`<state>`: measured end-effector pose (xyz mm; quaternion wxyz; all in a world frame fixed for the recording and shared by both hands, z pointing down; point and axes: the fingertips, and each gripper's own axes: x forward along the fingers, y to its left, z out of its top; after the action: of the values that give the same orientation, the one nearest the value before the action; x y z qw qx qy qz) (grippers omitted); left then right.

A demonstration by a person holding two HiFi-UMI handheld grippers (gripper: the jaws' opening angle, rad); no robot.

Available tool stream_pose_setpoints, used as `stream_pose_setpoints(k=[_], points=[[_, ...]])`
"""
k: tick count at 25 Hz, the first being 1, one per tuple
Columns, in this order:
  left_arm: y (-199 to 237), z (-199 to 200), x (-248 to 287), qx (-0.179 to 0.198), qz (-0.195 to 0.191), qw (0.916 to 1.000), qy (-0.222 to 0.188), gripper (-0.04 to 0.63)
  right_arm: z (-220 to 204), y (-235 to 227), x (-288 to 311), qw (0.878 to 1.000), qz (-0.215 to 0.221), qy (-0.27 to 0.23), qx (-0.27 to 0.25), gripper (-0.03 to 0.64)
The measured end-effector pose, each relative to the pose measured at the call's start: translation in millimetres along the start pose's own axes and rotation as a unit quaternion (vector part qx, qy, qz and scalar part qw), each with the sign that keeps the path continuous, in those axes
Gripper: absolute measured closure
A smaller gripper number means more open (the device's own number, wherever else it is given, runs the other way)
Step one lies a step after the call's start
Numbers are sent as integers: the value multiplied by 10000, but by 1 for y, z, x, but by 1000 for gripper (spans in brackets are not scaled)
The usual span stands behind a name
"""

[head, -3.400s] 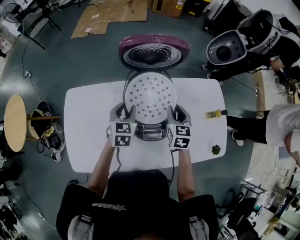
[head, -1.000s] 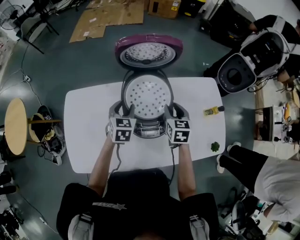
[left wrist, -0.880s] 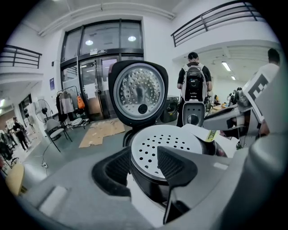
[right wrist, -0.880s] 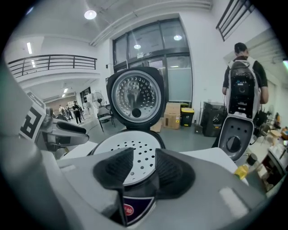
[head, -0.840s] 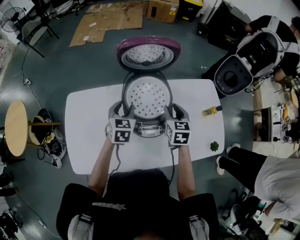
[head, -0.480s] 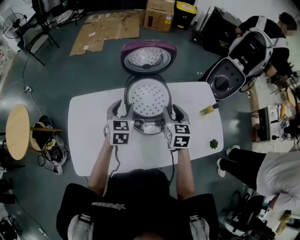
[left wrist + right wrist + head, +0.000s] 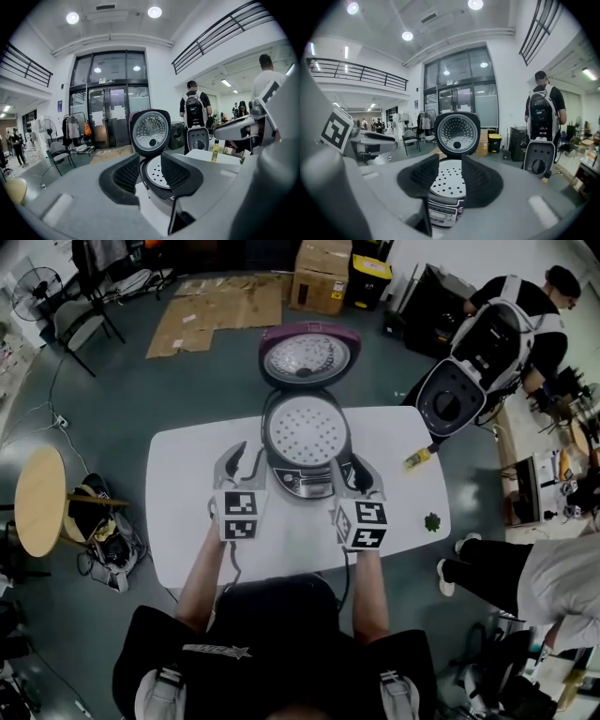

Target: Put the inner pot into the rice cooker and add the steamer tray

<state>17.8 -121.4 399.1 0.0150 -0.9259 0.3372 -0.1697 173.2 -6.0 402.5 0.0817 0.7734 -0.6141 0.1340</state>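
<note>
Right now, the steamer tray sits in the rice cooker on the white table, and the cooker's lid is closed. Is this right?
Not quite. The lid is open, tilted back behind the rice cooker; the head view shows it. The rest holds: the steamer tray sits in the cooker, which stands on the white table.

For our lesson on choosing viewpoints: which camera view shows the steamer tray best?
The head view: the steamer tray shows whole, from above, seated in the rice cooker. Both gripper views show it slanted, partly hidden behind the jaws.
</note>
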Motion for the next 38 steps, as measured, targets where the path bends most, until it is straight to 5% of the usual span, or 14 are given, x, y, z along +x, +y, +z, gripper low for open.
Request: stream_pose_setpoints(k=[14, 24, 38], points=[[39, -27, -82, -75, 162, 9986, -490, 525, 4, 76, -40, 9946, 46, -1029, -159, 526], [48, -45, -114, -164, 338, 9983, -448, 580, -30, 91, -56, 9966, 57, -802, -205, 611], [38, -48, -109, -122, 257, 9987, -419, 581, -31, 88, -53, 9970, 84, -745, -194, 611]])
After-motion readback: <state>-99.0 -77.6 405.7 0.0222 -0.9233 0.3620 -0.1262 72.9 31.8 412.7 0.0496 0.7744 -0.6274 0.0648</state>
